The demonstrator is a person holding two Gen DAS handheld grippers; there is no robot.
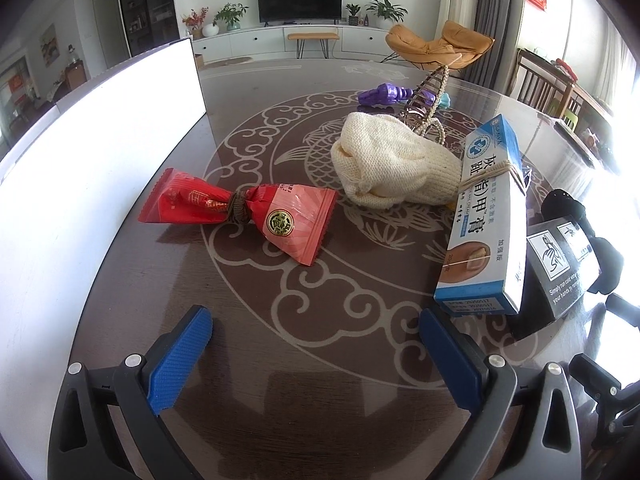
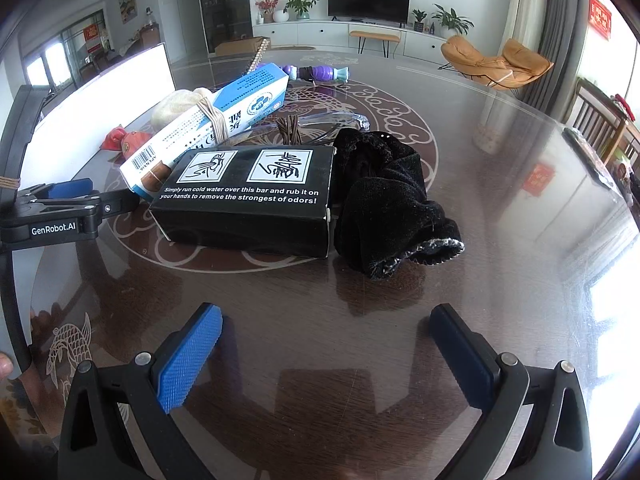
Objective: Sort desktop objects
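My left gripper (image 1: pixel 316 344) is open and empty above the dark patterned table. Ahead of it lie a red snack packet (image 1: pixel 240 212), a cream knitted pouch (image 1: pixel 396 164) and a blue-and-white ointment box (image 1: pixel 488 216) tied with string. My right gripper (image 2: pixel 326 344) is open and empty. In front of it sit a black soap-bar box (image 2: pixel 248 196) and a black velvet pouch (image 2: pixel 384 196). The ointment box (image 2: pixel 208 128) leans on the black box. The left gripper's body (image 2: pixel 60 208) shows at the left of the right wrist view.
A white bin (image 1: pixel 100 152) stands along the table's left side. A purple toy (image 1: pixel 384 94), a pearl-strung wire piece (image 1: pixel 428 96) and clear glasses (image 2: pixel 332 122) lie farther back. Chairs stand off the right edge.
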